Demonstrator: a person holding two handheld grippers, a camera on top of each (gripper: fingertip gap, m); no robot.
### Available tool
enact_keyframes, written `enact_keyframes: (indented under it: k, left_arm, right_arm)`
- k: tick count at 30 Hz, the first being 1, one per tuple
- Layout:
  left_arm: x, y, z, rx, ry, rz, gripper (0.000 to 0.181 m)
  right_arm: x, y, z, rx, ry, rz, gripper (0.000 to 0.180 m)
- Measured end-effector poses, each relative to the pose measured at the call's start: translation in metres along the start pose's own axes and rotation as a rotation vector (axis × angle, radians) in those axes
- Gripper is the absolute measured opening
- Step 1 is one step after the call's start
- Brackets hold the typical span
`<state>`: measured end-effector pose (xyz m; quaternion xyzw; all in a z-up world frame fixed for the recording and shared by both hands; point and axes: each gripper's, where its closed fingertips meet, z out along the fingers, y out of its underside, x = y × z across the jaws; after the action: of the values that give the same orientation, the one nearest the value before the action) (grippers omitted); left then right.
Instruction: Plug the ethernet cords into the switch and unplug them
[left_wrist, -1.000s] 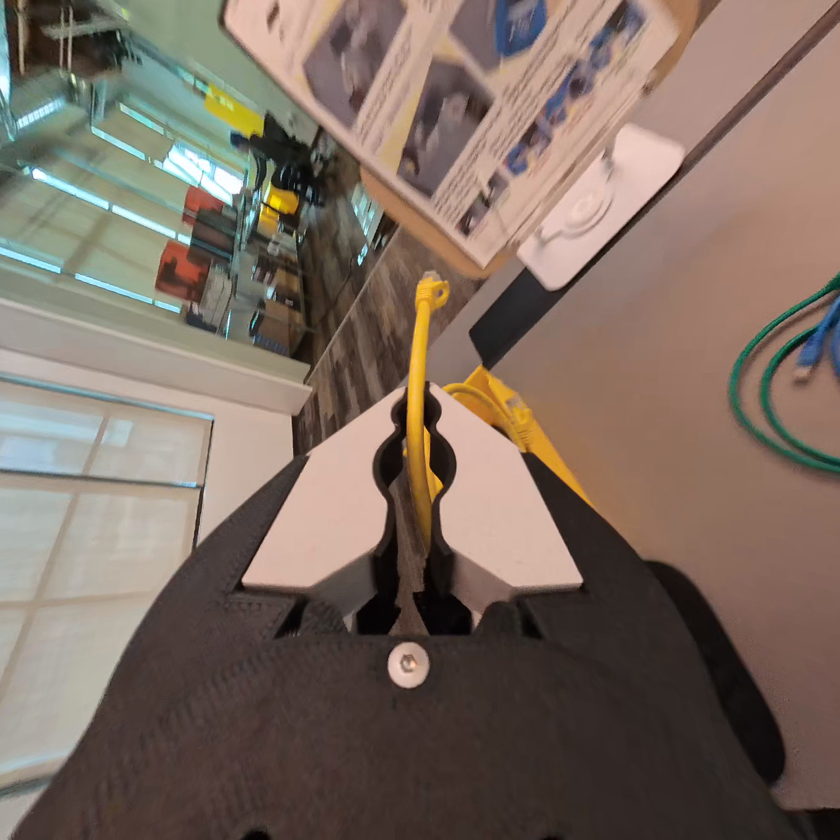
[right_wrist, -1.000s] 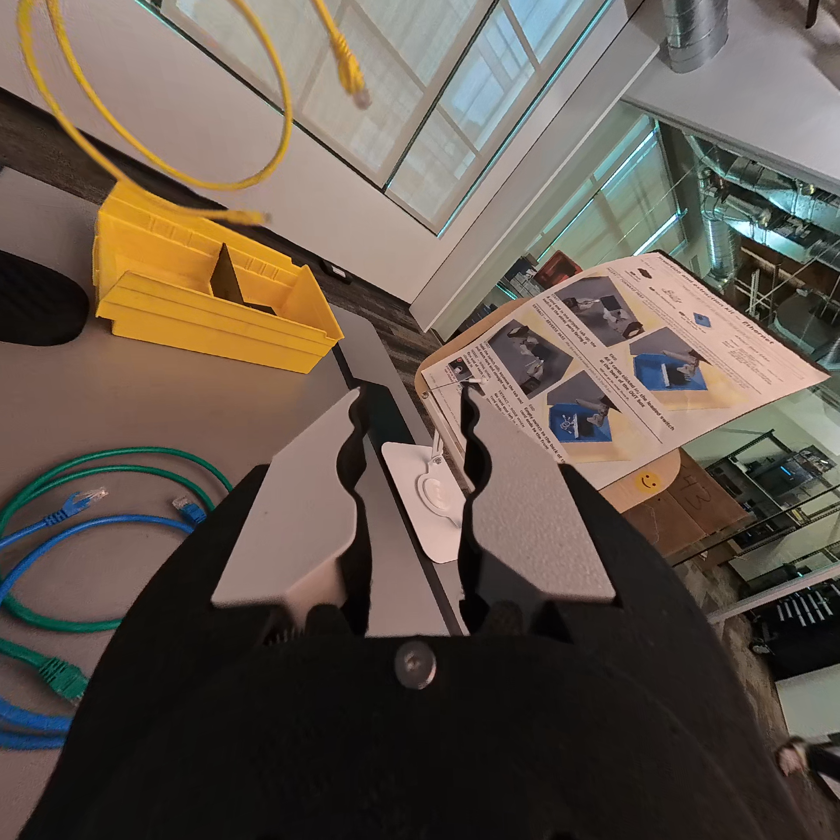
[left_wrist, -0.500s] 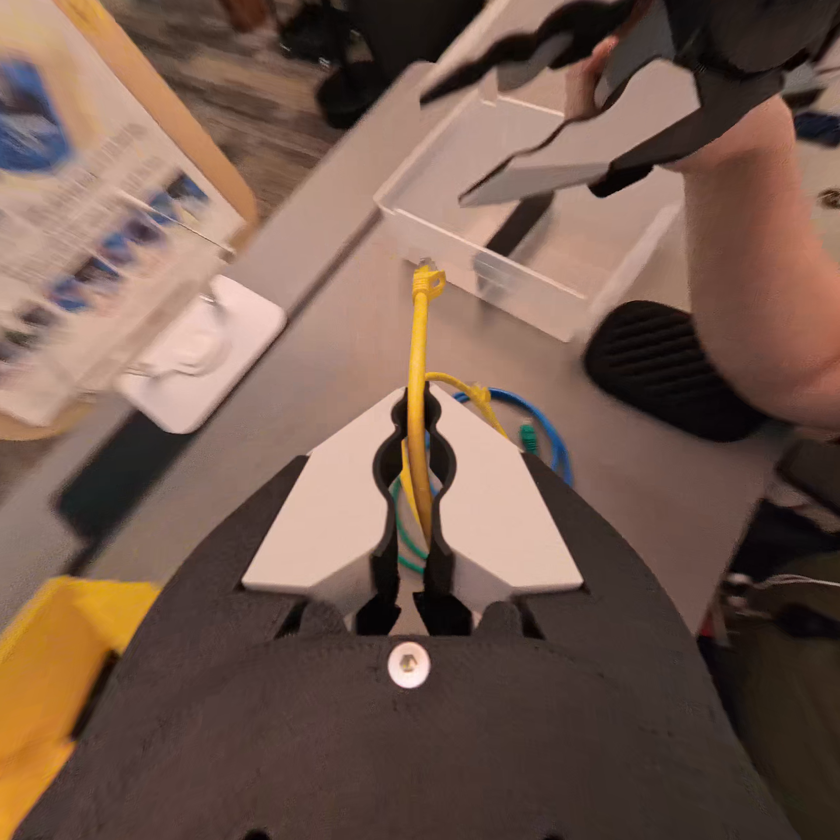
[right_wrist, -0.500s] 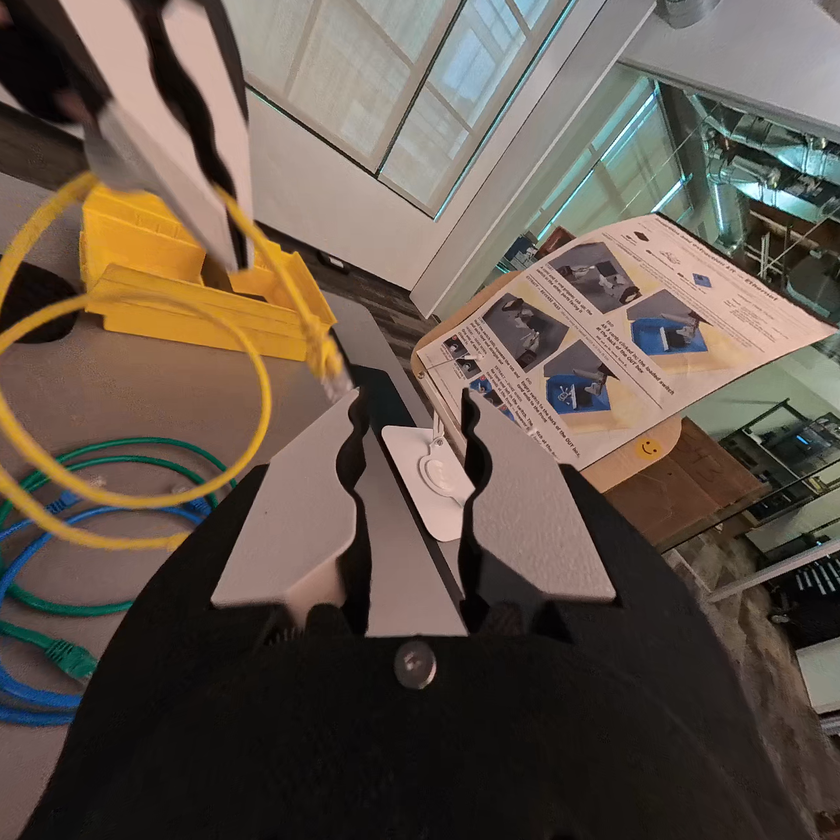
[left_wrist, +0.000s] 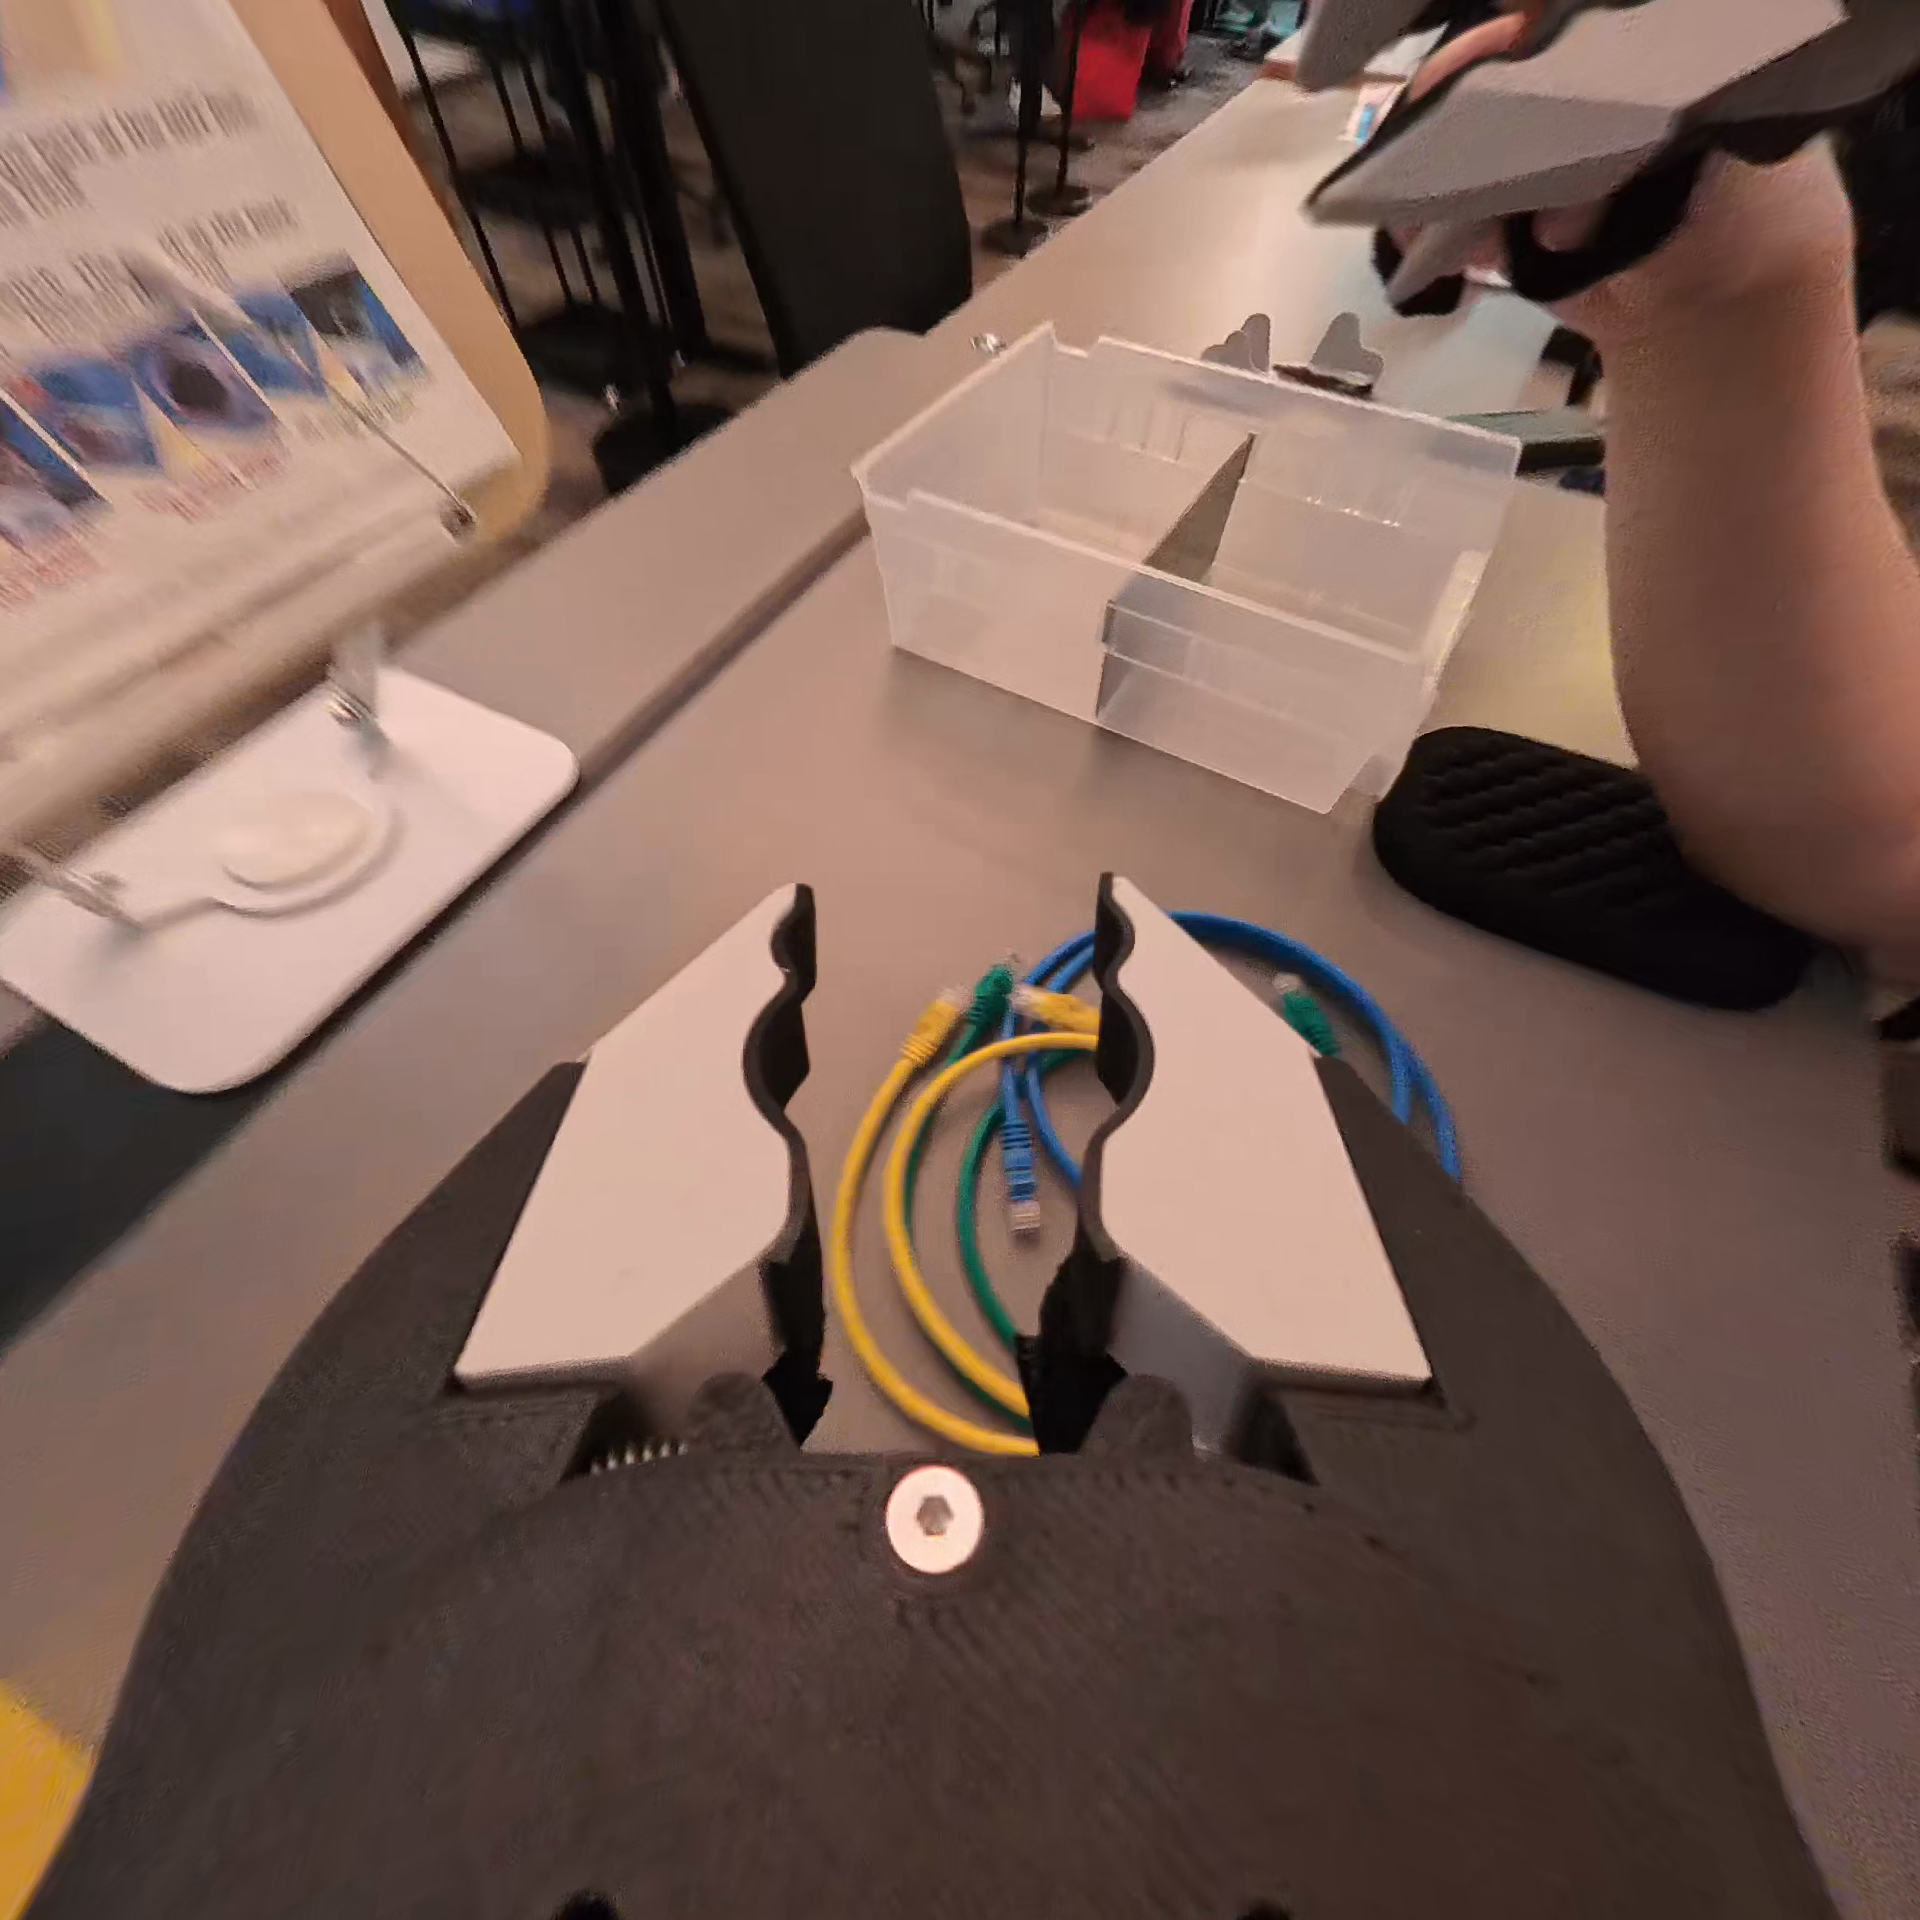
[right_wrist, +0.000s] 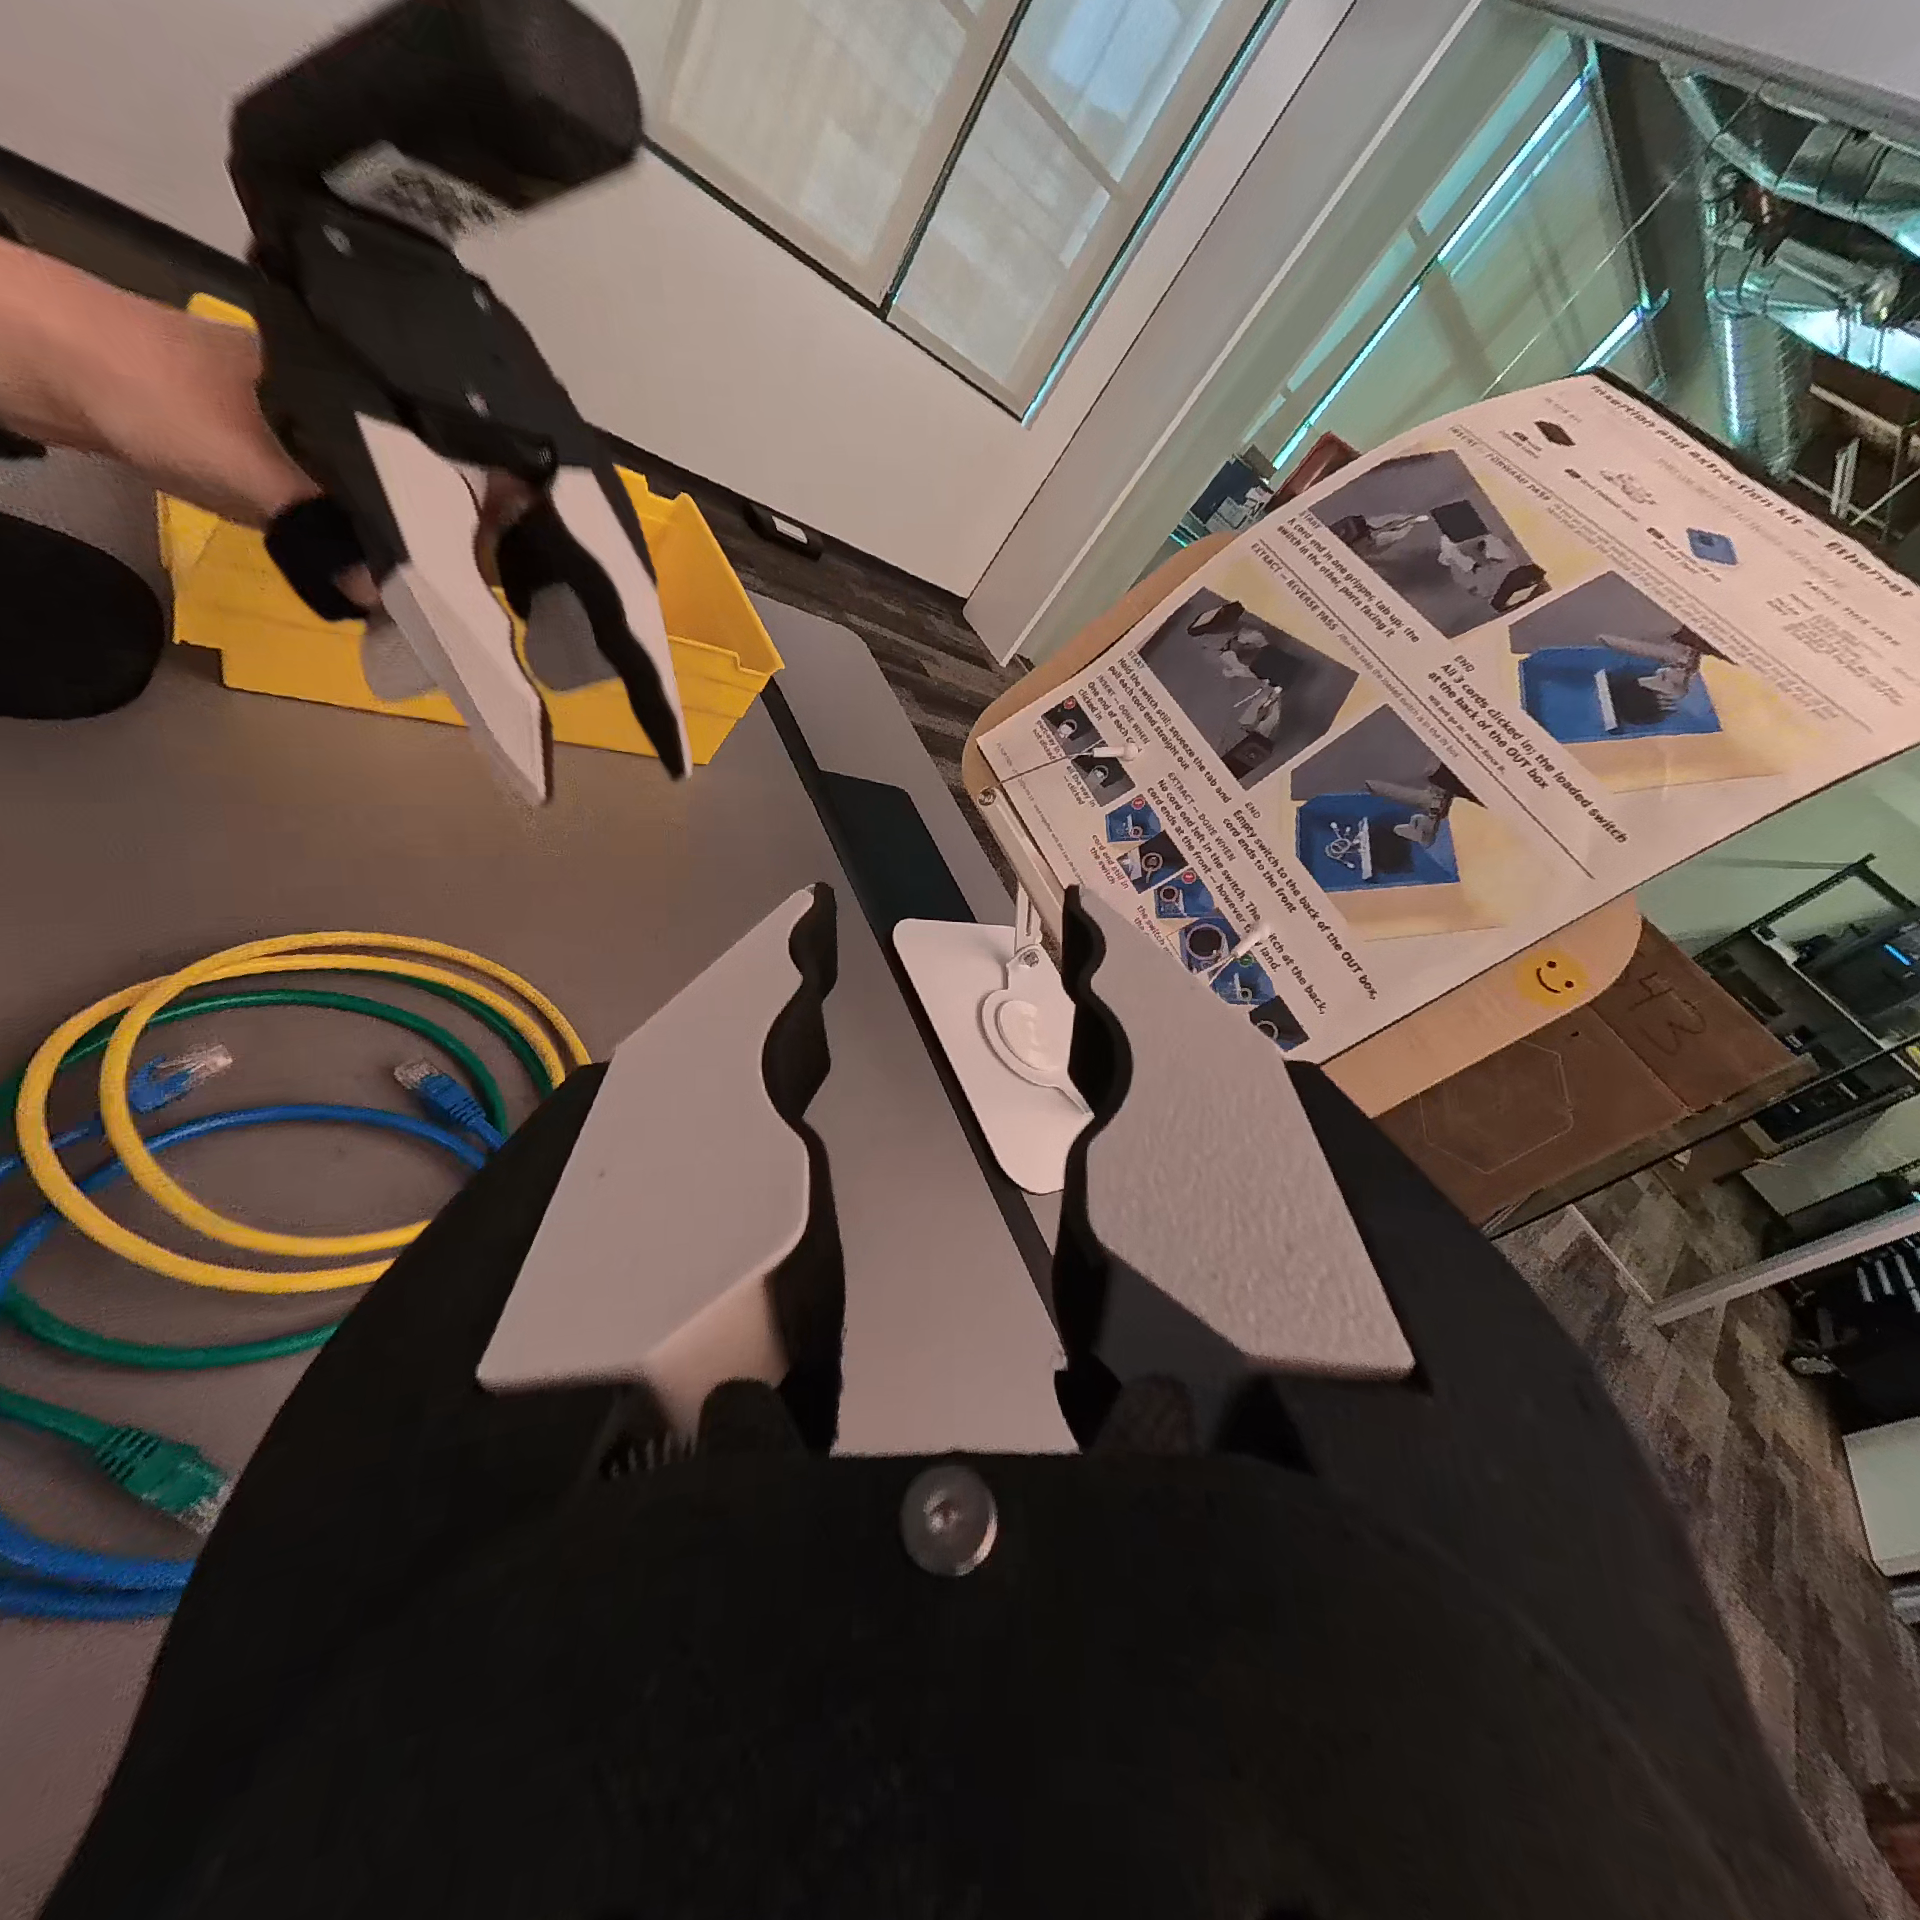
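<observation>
Three coiled cords (left_wrist: 940, 1174) on smooth table (left_wrist: 790, 831)

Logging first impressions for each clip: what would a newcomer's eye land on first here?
Probably the tangle of yellow, green and blue ethernet cords lying loose on the grey table. The left gripper hangs open right above them, holding nothing. Past them stands a clear divided bin, and to the left a printed instruction sheet tilts on a white stand.
</observation>
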<state>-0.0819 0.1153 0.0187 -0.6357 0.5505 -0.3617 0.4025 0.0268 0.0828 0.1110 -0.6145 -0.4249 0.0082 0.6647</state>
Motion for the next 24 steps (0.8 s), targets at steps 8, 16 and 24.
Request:
enact_keyframes:
  k: [8,16,24]
  left_arm:
    - [-0.014,-0.016,-0.089,0.043,-0.225,0.418,0.036]
    - [-0.023,0.004,-0.147,0.028,-0.189,0.361,0.000]
    - [0.016,-0.001,-0.174,0.150,-0.005,0.418,0.000]
  right_arm:
    - [-0.007,0.016,0.018,-0.066,-0.017,-0.015,0.044]
    - [-0.017,0.038,0.039,-0.162,-0.036,-0.050,0.044]
    - [-0.022,0.041,0.048,-0.179,-0.031,-0.088,0.044]
